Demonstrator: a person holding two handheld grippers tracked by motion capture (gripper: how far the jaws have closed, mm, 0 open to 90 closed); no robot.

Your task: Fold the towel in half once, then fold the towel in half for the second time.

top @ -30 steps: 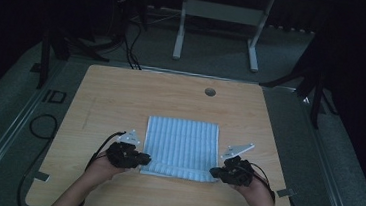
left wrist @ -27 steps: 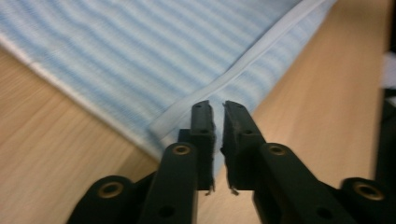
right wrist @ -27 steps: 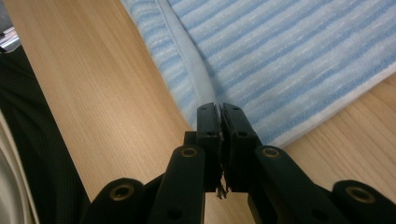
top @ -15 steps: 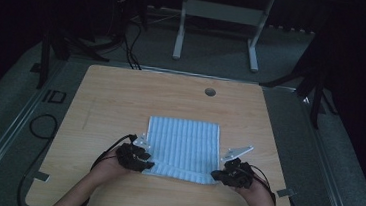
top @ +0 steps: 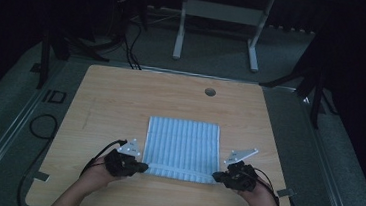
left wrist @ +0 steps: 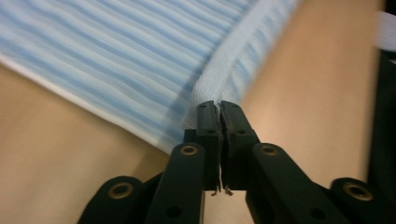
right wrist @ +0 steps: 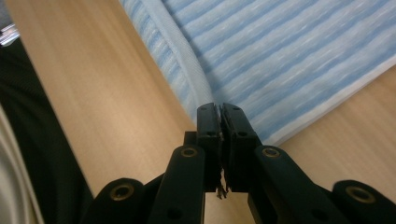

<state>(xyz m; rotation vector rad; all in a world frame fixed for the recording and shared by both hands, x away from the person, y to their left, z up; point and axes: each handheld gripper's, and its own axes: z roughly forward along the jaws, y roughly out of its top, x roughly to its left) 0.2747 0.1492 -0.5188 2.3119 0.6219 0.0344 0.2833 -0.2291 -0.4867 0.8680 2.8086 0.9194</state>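
High view: wooden table [top: 121, 102] fills mid frame, dark floor around it. Blue-and-white striped cloth [top: 182, 143] lies flat at lower centre of the table, its near edge rolled up into a thin white hem line. Left gripper [top: 143, 167] sits at the cloth's lower-left corner, held in the left hand [top: 95, 171] coming in from the bottom edge. Right gripper [top: 216, 176] sits at the lower-right corner, in the right hand [top: 258, 192]. Both point inward along the near edge. Small round hole [top: 210, 92] in the table top, upper centre. Black cable [top: 38, 125] loops on the floor at lower left. White table frame legs [top: 182, 27] stand at top centre, well apart from the table.

Left gripper view: black jaws rise from bottom centre, tips pressed together on the cloth's white hem at frame centre. The jaws have just been closing; fabric is pinched between them, and frayed threads hang in the slit lower down. Striped cloth [left wrist: 121, 51] spreads across the upper left, bare table at lower left and right.

Right gripper view: jaws closed tight at frame centre, clamping the hem corner of the cloth [right wrist: 289, 56], which covers the upper right. Bare table runs down the left, dark floor at far left.
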